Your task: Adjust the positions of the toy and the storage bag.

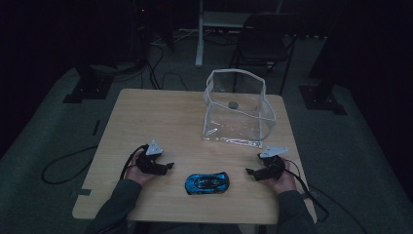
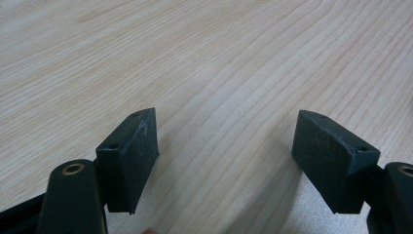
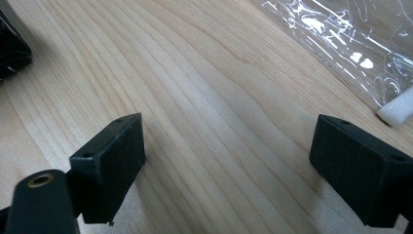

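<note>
A blue toy car [image 1: 207, 183] lies on the wooden table [image 1: 160, 117] near its front edge, between my two hands. My left gripper [image 1: 168, 166] rests on the table left of the car, jaws wide apart and empty; its own view [image 2: 225, 146] has only bare wood between the pads. My right gripper [image 1: 249, 172] rests right of the car, also open and empty, as its own view [image 3: 228, 156] confirms. A clear plastic bag [image 1: 238, 109] with white trim stands open behind the car, and its lower edge [image 3: 341, 44] lies ahead of the right gripper.
A small dark round thing [image 1: 233, 104] lies inside the bag. Behind the table stand a dark chair [image 1: 265, 41] and a white post [image 1: 199, 34]. Cables [image 1: 63, 165] trail over the grey floor on the left. A black object [image 3: 12, 48] sits at the right gripper view's left edge.
</note>
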